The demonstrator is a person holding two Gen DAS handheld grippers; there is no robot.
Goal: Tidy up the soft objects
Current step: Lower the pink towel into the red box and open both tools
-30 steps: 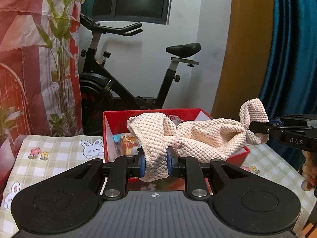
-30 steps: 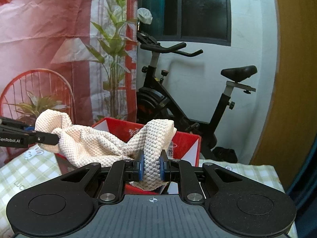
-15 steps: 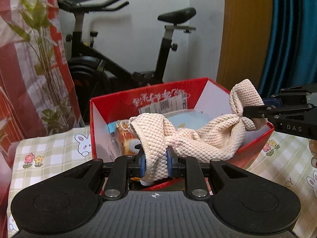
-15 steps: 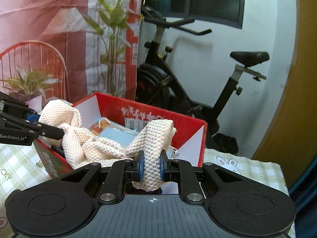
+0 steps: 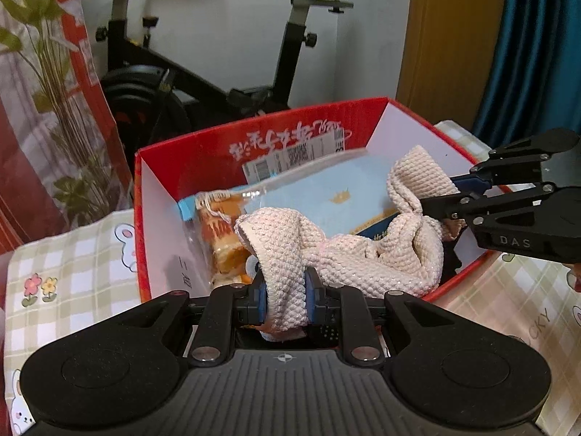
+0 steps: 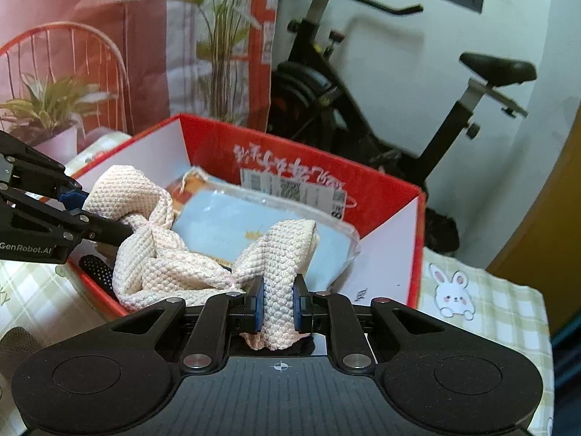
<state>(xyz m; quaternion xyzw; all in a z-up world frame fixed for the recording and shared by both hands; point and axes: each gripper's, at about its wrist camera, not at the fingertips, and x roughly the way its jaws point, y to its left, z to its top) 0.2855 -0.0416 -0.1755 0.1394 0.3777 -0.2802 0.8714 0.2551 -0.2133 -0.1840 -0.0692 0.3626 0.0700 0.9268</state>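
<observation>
**Towel over the box, both ends clamped**

Left wrist view: I have the left gripper [image 5: 286,299] pinched tight on one bunched end of the cream knit towel [image 5: 348,254], at six o'clock in this picture. The towel sags across the near edge of the red box [image 5: 203,145]. At three o'clock the right gripper [image 5: 441,196] comes in from the side and clamps the other bunched end, just above the box interior. Inside the box I see a pale blue packet [image 5: 337,192] and an orange snack pack [image 5: 221,232] towards nine o'clock.

Right wrist view: my right gripper [image 6: 279,303] is closed on its end of the towel [image 6: 163,254] at six o'clock. The left gripper [image 6: 105,223] holds the far end at nine o'clock. The middle of the towel droops onto the box rim [image 6: 417,196] near seven o'clock, partly inside, partly over the edge.

Risk, as I judge it: if I let go now, the slack could slide outside over the near wall. Dragging it could also catch the rim and shift the light box on the checked tablecloth [image 6: 486,298].

Count: one towel, one box, two grippers, two packets that I can tell apart.
</observation>
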